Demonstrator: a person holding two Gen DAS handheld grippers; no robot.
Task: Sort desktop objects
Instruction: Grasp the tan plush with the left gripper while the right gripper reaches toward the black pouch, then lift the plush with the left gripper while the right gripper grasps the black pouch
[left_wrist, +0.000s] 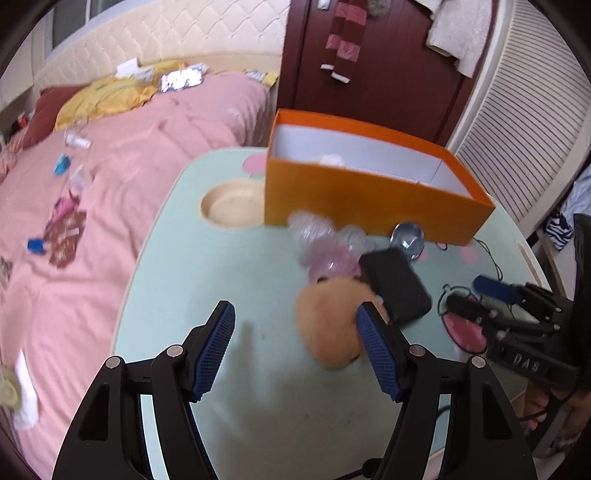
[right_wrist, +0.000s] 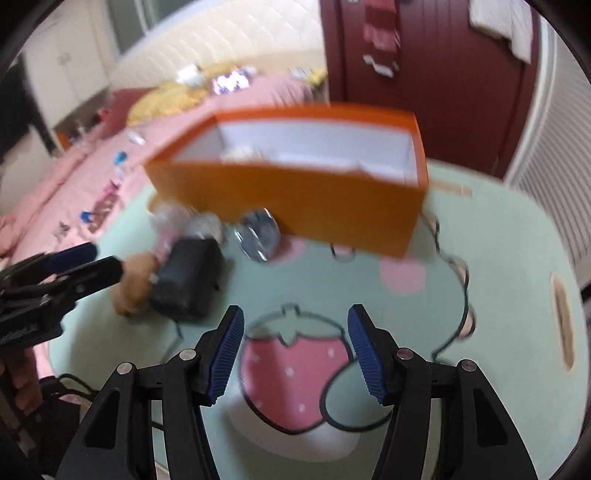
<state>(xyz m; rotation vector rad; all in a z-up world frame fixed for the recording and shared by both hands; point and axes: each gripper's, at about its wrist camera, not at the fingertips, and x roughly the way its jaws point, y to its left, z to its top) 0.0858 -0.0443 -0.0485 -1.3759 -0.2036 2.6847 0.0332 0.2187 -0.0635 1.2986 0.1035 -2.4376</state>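
Observation:
On the mint green table (left_wrist: 221, 266) an open orange box (left_wrist: 369, 199) stands at the back, with something white inside. In front of it lie a clear pink plastic piece (left_wrist: 325, 243), a round shiny item (left_wrist: 408, 236), a black case (left_wrist: 395, 284) and a tan fluffy ball (left_wrist: 328, 321). My left gripper (left_wrist: 295, 308) is open; its right finger overlaps the ball's edge, and I cannot tell whether it touches. In the right wrist view my right gripper (right_wrist: 295, 312) is open over a printed strawberry, holding nothing. The black case (right_wrist: 188, 280) and orange box (right_wrist: 295, 199) lie ahead of it to the left.
A bed with a pink cover (left_wrist: 92, 184) and scattered small items runs along the table's left side. The table has a round recess (left_wrist: 232, 206) and a slot handle (right_wrist: 563, 325). A thin black cable (left_wrist: 491, 258) trails on the right. A dark red door (left_wrist: 369, 74) stands behind.

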